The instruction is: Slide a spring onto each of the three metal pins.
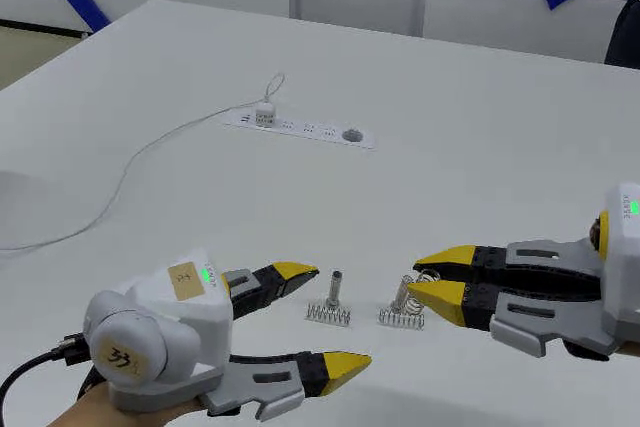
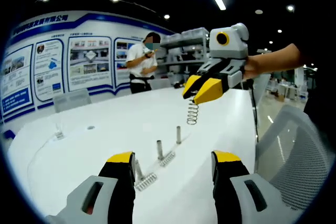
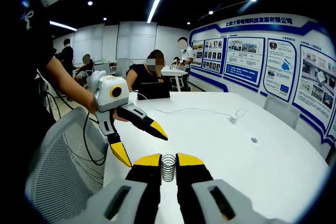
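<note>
The right tool [image 3: 168, 158] pinches one spring [image 3: 168, 167] between its yellow tips, in the air above the white surface [image 2: 94, 129], where a near pin [image 2: 137, 169], a middle pin [image 2: 159, 149] and a far pin [image 2: 178, 134], three in all, stand in a row. A second spring [image 2: 146, 181] lies flat at the foot of the near pin and a third spring [image 2: 167, 158] beside the middle pin, while the left tool [image 2: 173, 156] hovers spread wide before them.

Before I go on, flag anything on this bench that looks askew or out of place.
Nothing looks damaged or spilled. Two springs lie on their sides against upright pins, not yet threaded on; the right gripper holds a third spring.
</note>
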A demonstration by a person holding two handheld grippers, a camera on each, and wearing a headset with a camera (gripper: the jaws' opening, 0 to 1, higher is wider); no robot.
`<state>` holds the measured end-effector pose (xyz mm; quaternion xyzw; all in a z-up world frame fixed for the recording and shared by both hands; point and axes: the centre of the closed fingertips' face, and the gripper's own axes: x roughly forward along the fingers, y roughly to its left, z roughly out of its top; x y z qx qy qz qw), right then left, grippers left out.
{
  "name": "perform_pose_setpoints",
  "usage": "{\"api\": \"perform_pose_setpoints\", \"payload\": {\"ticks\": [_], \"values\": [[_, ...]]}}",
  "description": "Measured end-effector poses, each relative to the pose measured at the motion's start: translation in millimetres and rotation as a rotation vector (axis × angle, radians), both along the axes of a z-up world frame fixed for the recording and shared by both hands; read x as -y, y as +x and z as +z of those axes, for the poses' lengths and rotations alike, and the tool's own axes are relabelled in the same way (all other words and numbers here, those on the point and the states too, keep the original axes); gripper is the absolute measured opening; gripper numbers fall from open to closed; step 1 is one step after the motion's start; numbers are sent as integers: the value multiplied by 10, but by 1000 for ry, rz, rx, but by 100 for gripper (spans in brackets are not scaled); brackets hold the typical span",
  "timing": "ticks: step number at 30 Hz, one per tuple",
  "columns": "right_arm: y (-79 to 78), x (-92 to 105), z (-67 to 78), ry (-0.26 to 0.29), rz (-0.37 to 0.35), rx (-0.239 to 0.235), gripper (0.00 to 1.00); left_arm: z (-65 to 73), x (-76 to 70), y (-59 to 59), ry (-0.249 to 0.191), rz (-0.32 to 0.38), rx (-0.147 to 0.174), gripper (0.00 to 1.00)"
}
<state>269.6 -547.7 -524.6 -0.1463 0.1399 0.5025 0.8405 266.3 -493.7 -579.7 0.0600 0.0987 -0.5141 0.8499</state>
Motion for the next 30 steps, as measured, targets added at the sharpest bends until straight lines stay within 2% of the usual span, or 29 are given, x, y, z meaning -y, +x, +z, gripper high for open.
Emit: {"api": "perform_pose_setpoints", "payload": {"ticks": [3, 5, 7, 12, 14, 16, 20, 22, 26, 30], "values": [[67, 93, -8, -3, -30, -2, 10, -48, -73, 8, -3, 20, -24, 66], [130, 173, -14, -8, -65, 2, 10, -55, -134, 13, -31, 39, -43, 69], [189, 257, -28, -21, -96, 11, 10, -83, -204, 28, -28, 57, -48, 70], [317, 453, -44, 7, -171, 1, 10, -110, -335, 57, -27, 97, -51, 76], [351, 512, -52, 14, -193, -5, 10, -114, -365, 68, -31, 117, -53, 79], [393, 583, -56, 23, -218, -11, 10, -100, -386, 74, -58, 143, -58, 83], [508, 726, -56, 43, -284, -17, 10, -129, -388, 59, -58, 156, -67, 86], [559, 795, -100, 31, -306, -21, 10, -160, -393, 55, -45, 158, -72, 88], [622, 899, -213, 17, -344, -38, 10, -186, -418, 58, -49, 171, -85, 91], [667, 1023, -340, 15, -411, -61, 10, -265, -458, 36, -46, 190, -119, 93]]}}
